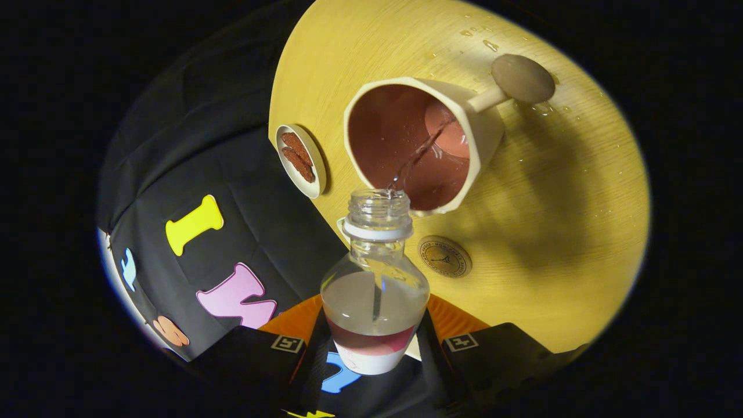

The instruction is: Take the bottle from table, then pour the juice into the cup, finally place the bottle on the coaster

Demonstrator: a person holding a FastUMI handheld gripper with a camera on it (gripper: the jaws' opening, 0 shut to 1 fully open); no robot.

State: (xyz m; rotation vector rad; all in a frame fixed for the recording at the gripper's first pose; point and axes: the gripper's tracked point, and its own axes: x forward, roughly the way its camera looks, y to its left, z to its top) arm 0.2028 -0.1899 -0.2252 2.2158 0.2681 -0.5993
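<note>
**Clear bottle tipped over the cup, liquid running**

Clear plastic, uncapped, the bottle (375, 278) sits clamped between the two fingers of the gripper (374, 348) — both press on its lower body, one on each side. It is tilted forward so that its open neck points at the cup (419, 142) just ahead. A thin stream leaves the mouth and falls into the cup's reddish inside, where liquid already pools. Inside the bottle the remaining liquid lies clear and slanted.

The cup is cream outside, with a short stalk-like handle ending in a round knob (522, 78). It stands on a pale wooden table (551, 232). Just beside the bottle's neck, near the cup's base, lies a round coaster (444, 256) — bare, nothing on it. Beyond the fingers on the other side, by the table's edge, a small white dish (300, 159) holds brown pieces. Water drops dot the wood around the cup.
</note>
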